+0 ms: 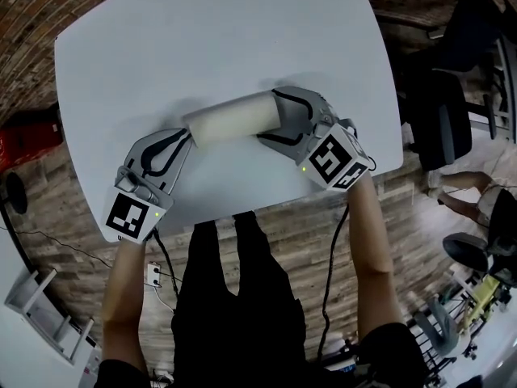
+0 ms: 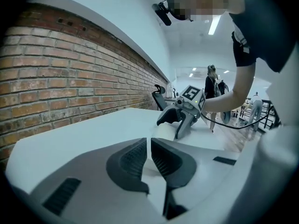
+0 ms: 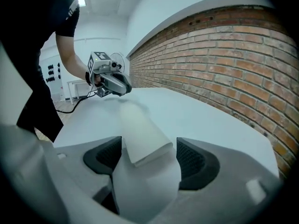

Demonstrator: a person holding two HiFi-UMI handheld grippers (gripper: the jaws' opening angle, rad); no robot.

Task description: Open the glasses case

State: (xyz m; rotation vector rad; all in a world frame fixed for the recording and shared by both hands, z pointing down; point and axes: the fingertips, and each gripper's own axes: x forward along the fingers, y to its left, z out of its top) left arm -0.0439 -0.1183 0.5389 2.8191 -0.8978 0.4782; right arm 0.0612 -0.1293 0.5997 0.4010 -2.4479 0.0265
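**A:** Which step of the job is in hand?

**B:** The set-up for the opening, by the look of it. The glasses case (image 1: 234, 118) lies lengthwise across the near half of the desk (image 1: 202, 39), closed as far as the views show. The left tool (image 1: 187, 138) is clenched at the case's left end. Its jaws stand together, and it cannot be told whether a thin edge of the case is nipped between them. The right tool (image 1: 268, 117) is released, with its jaws spread wide around the case's right end and the pads (image 3: 191, 160) not pressing on it.

**A:** So what does the next move call for?

**B:** Probably the right tool has to close on the part that lifts or slides, while the left one steadies the body. No seam shows in any view, so finding it looks like the hard part.

**A:** And what is the case like?

**B:** Cream-white and matt, a long rounded bar with a blunt, flat-cut end. It looks stiff and rather smooth, so it may slip. The pads are dark and ribbed, set in grey plastic shells. The desk is pale and smooth, with rounded corners.
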